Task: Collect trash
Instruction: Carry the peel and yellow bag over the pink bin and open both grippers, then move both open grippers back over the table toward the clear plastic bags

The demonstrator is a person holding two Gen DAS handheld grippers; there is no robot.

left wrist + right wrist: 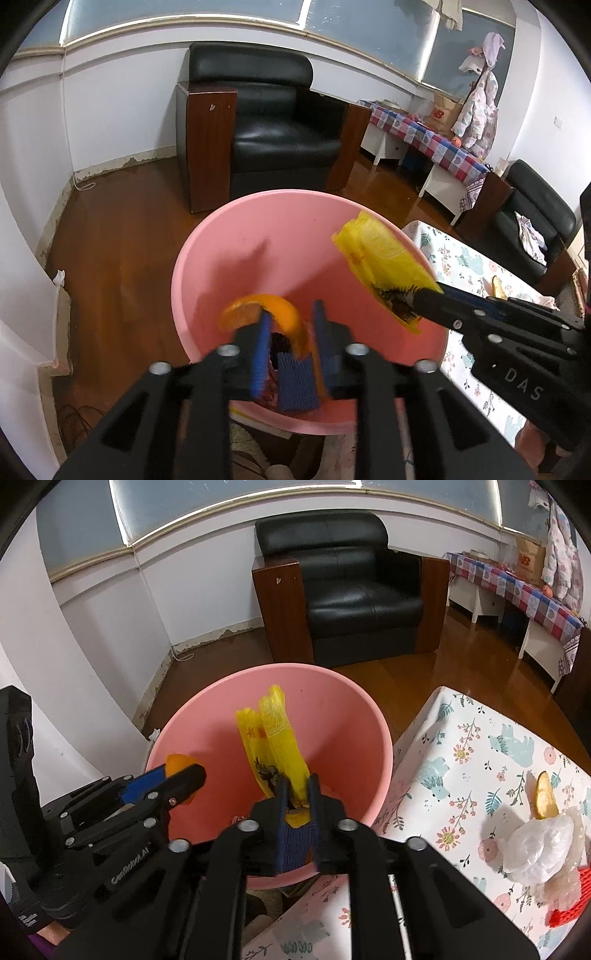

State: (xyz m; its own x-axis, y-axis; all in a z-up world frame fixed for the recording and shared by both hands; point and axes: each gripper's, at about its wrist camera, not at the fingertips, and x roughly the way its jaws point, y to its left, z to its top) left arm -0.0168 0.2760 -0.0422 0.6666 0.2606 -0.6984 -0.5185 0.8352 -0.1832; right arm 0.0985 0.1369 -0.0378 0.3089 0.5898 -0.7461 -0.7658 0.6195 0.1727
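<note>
Two grippers hung over the pink bin when I checked both wrist views. My left gripper pointed down into the bin with its jaws standing apart. A curved piece of orange peel sat between the blue pads; it lay against the left pad, but a gap showed on the right side, so I noted no squeeze on it. My right gripper was also angled into the bin, a little to the right of the left one. A yellow plastic wrapper stood up from between its fingers, its lower end lodged in a narrow gap. From the left wrist view the wrapper's dark printed end sat at the tip of the right gripper. I could not tell whether the pads pressed on it or merely flanked it.

The bin stood on a wooden floor, touching or just beside the corner of a table with a floral cloth. On that cloth, well right of the bin, I saw a yellow peel fragment, crumpled clear plastic and a red item cut off by the frame edge. A black armchair stood behind the bin against the wall.
</note>
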